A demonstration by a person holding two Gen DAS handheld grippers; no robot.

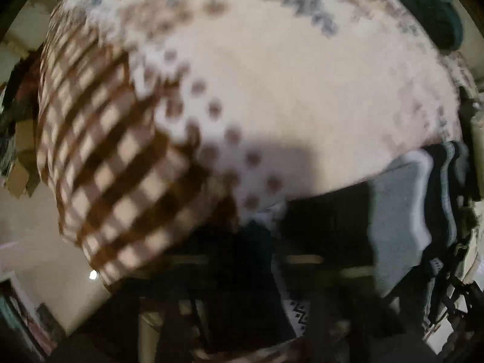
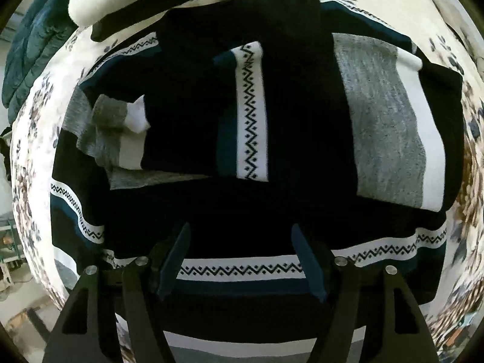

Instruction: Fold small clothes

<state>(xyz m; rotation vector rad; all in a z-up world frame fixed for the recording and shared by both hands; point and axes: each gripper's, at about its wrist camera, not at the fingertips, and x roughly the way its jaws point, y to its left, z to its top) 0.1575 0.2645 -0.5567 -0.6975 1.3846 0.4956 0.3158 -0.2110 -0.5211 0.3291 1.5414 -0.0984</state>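
The right gripper (image 2: 242,260) hovers with fingers spread wide, holding nothing, over the sweater (image 2: 193,211) (black, with zigzag bands), whose hem runs crosswise between the fingertips. The left gripper's fingers are blurred; I cannot tell their state.

The left wrist view is smeared with motion blur: we see the patterned blanket (image 1: 272,90) only as soft brown checks and dots, its blue motifs unreadable near the top edge. Along the bottom, the left gripper (image 1: 260,296) is a dark mass, and we cannot tell how its jaws stand. The sweater (image 1: 399,211) runs out of view at the right rim, its stripes barely resolved. In the right wrist view, the sweater (image 2: 251,112) is cut off at the bottom edge behind the right gripper (image 2: 240,260), and the teal quilt (image 2: 36,45) is clipped by the lens rim at upper left.
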